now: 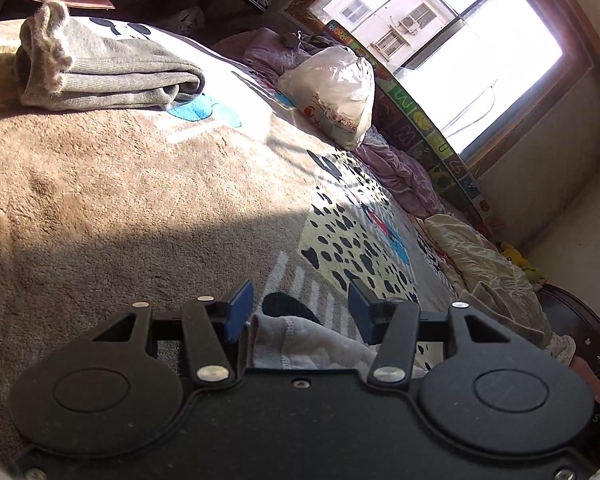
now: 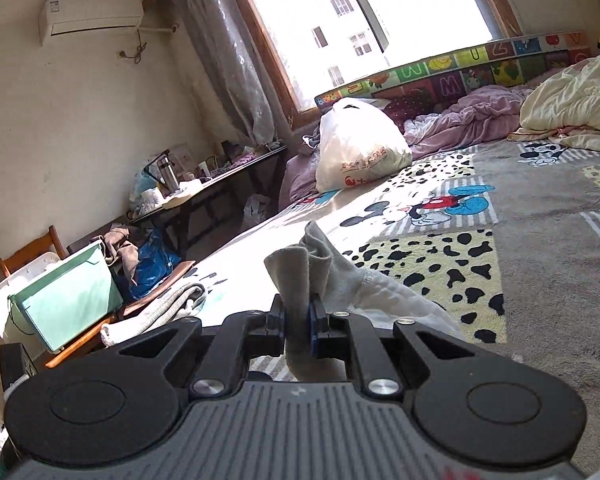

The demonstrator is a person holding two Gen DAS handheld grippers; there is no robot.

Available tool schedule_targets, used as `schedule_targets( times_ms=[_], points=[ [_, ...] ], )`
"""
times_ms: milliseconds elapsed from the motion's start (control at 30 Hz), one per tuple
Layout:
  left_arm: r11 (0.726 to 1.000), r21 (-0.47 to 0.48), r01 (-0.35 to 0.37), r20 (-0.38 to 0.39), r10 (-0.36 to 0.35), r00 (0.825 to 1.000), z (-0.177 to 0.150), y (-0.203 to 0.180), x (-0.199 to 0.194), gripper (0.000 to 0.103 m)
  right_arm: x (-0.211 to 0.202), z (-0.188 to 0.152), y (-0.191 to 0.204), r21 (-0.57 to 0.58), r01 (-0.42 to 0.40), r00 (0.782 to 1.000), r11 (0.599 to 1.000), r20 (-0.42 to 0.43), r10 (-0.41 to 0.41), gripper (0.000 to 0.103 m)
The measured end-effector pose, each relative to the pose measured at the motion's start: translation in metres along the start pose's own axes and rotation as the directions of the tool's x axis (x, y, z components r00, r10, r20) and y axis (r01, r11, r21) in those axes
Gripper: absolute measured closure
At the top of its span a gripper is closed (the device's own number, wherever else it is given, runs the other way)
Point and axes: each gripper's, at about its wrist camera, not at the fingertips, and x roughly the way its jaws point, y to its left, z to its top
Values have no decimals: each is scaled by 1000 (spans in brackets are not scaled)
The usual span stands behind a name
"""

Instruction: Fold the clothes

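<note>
A light grey garment (image 2: 340,276) lies on the cartoon-print bed blanket (image 2: 540,216). My right gripper (image 2: 298,316) is shut on a bunched fold of it, which sticks up between the blue pads. In the left wrist view my left gripper (image 1: 300,308) is open above the blanket (image 1: 120,200). A hemmed part of the grey garment (image 1: 300,340) lies between and under its jaws, not pinched. A folded grey ribbed garment (image 1: 100,68) lies at the far left of the bed.
A full white plastic bag (image 2: 360,148) sits on the bed by the window. Pink bedding (image 2: 468,116) and a cream quilt (image 2: 572,96) lie along a colourful alphabet mat (image 2: 460,68). A green bin (image 2: 64,300) and a cluttered side table (image 2: 204,188) stand left of the bed.
</note>
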Motion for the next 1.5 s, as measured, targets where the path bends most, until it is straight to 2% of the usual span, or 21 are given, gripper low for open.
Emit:
schedule_targets(
  times_ms=[200, 367, 467, 600, 700, 800, 867, 967, 1033, 1100, 1200, 1300, 1400, 1500],
  points=[
    [998, -63, 28, -2, -29, 1000, 4, 9, -4, 51, 35, -39, 63, -179, -43, 995, 983, -94, 26, 90],
    [995, -93, 45, 6, -45, 999, 8, 14, -7, 51, 45, -59, 97, -275, -50, 995, 960, -94, 25, 91],
    [993, -103, 50, 5, -49, 999, 9, 16, -8, 51, 46, -67, 122, -374, -51, 997, 926, -69, 27, 91],
    [994, -93, 59, -6, -60, 998, 10, 16, -8, 51, 63, -88, 142, -467, -64, 993, 882, -116, 11, 91],
    [995, -73, 66, -11, -67, 998, 9, 13, -8, 51, 73, -103, 147, -473, -67, 987, 878, -161, -11, 90],
    [996, -54, 68, -17, -69, 997, 8, 11, -7, 51, 73, -114, 155, -492, -76, 983, 867, -181, -17, 79],
    [997, -40, 71, -17, -72, 997, 8, 9, -7, 51, 63, -114, 159, -510, -108, 984, 854, -179, 17, 64],
    [996, -15, 88, -22, -89, 996, 6, 4, -6, 51, 39, -109, 157, -522, -130, 985, 843, -167, 49, 62],
    [994, 24, 103, -29, -102, 994, 3, -4, -4, 51, 20, -99, 144, -491, -117, 989, 863, -140, 54, 62],
    [989, 87, 117, -39, -114, 993, -2, -15, -2, 51, 2, -82, 121, -423, -73, 995, 903, -95, 36, 62],
    [966, 212, 146, -56, -137, 989, -15, -38, 2, 51, -17, -57, 79, -261, 0, 1000, 965, -22, -6, 61],
    [925, 338, 173, -79, -155, 985, -31, -61, 7, 51, -22, -43, 41, -165, 62, 998, 984, 27, -58, 61],
    [871, 459, 173, -106, -140, 985, -47, -78, 14, 51, -13, -43, 18, -129, 59, 998, 990, 20, -57, 63],
    [810, 570, 133, -124, -75, 989, -62, -86, 25, 51, 7, -53, 4, -111, 37, 999, 993, -31, -40, 63]
  ],
)
